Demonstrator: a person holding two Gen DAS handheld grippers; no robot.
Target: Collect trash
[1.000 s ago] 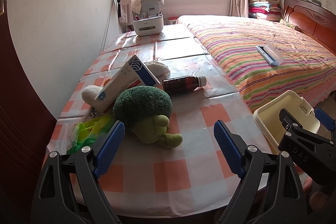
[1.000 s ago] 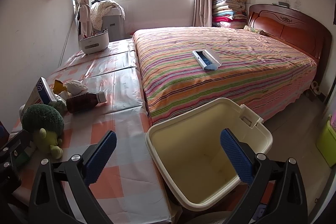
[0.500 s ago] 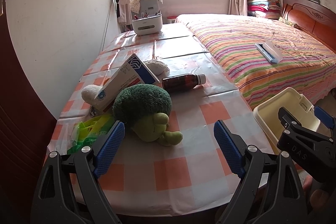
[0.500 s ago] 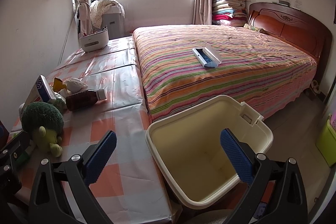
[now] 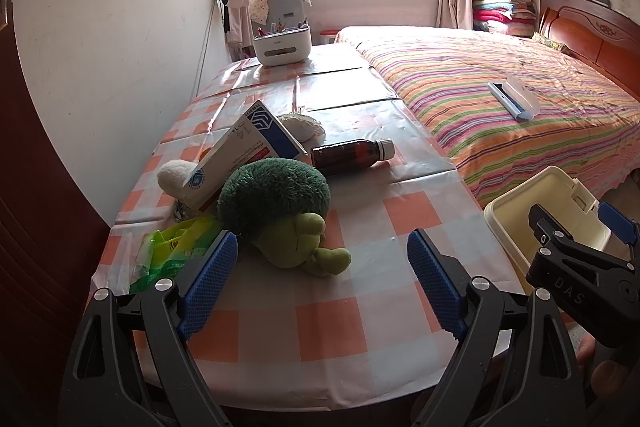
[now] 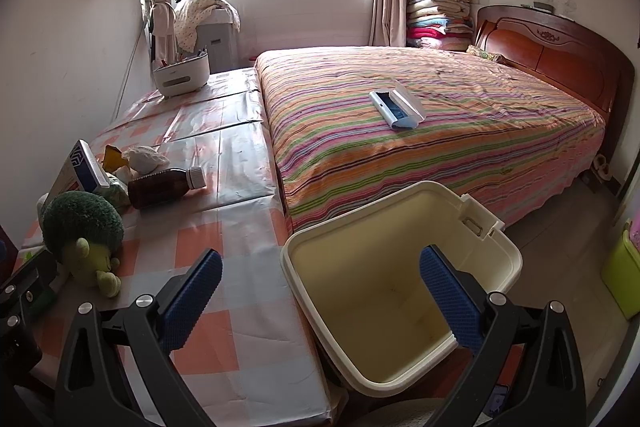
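Note:
A cream bin [image 6: 400,291] stands open and empty beside the table's right edge; it also shows in the left wrist view [image 5: 548,215]. On the checked table lie a brown bottle [image 5: 350,155], a blue-white box [image 5: 244,151], crumpled white paper [image 5: 302,126], a green wrapper [image 5: 172,251] and a green plush toy [image 5: 280,215]. My left gripper [image 5: 322,287] is open and empty just short of the plush toy. My right gripper [image 6: 320,301] is open and empty above the bin's near rim.
A white caddy [image 5: 282,43] stands at the table's far end. A striped bed [image 6: 420,131] with a white-blue item [image 6: 396,109] lies right of the table. A wall runs along the table's left side. A green container [image 6: 622,271] sits on the floor, far right.
Both grippers have drawn back slightly; the table objects and bin look a little farther away. Nothing was taken hold of.

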